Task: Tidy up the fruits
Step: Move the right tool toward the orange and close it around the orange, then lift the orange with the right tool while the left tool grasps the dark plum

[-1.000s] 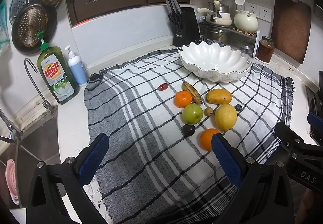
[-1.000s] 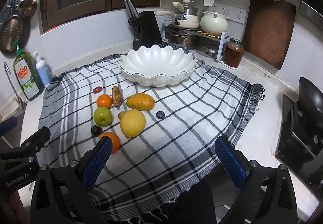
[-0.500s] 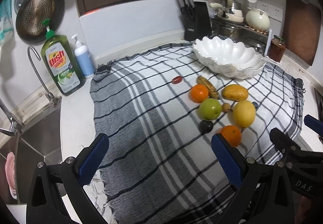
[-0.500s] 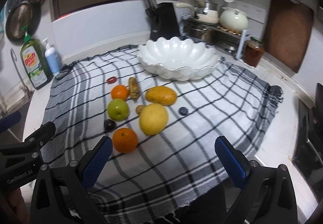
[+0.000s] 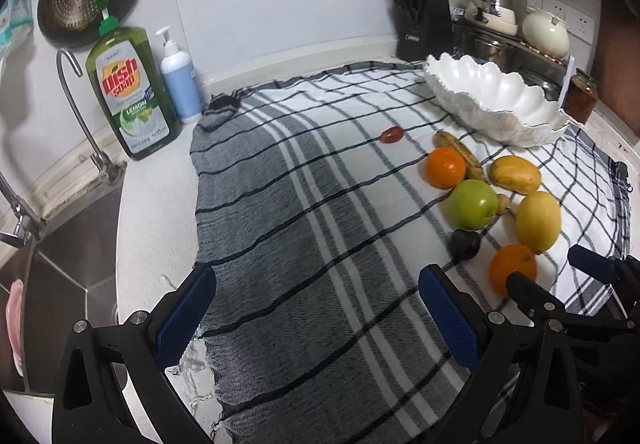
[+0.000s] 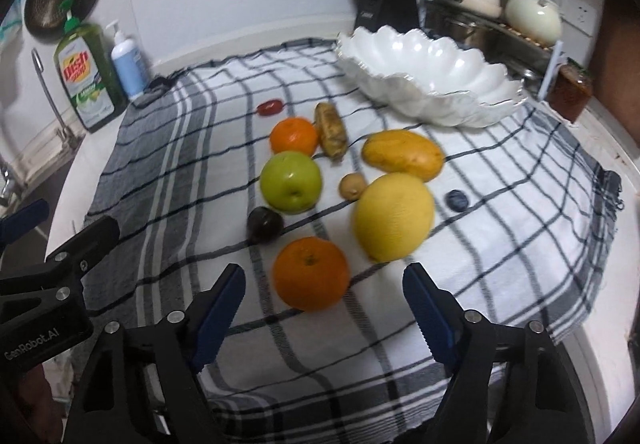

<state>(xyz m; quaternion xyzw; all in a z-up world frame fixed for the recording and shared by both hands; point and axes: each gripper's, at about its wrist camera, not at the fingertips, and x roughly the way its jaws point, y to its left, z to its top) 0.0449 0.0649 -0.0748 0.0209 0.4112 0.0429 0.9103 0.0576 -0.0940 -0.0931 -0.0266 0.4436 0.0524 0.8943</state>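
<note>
Several fruits lie on a checked cloth [image 6: 500, 244]: a near orange [image 6: 310, 274], a large yellow lemon [image 6: 394, 220], a green apple [image 6: 291, 182], a dark plum [image 6: 265, 224], a second orange [image 6: 293, 135], a mango [image 6: 402, 155], a small banana [image 6: 330, 129], a red tomato [image 6: 269, 107], a blueberry [image 6: 457, 200]. A white scalloped bowl [image 6: 428, 80] stands empty behind them. My right gripper [image 6: 324, 308] is open, its jaws flanking the near orange just in front of it. My left gripper [image 5: 316, 312] is open over the cloth [image 5: 304, 244], left of the fruits.
Dish soap [image 5: 130, 92] and a pump bottle [image 5: 180, 80] stand at the back left by the sink [image 5: 60, 276]. A knife block [image 5: 424, 24], pots and a jar [image 5: 580, 96] line the back right. The counter edge runs right of the cloth.
Both grippers have moved forward and lower toward the cloth. The right gripper has closed in on the near orange, which now sits between its open jaws. No fruit has moved.
</note>
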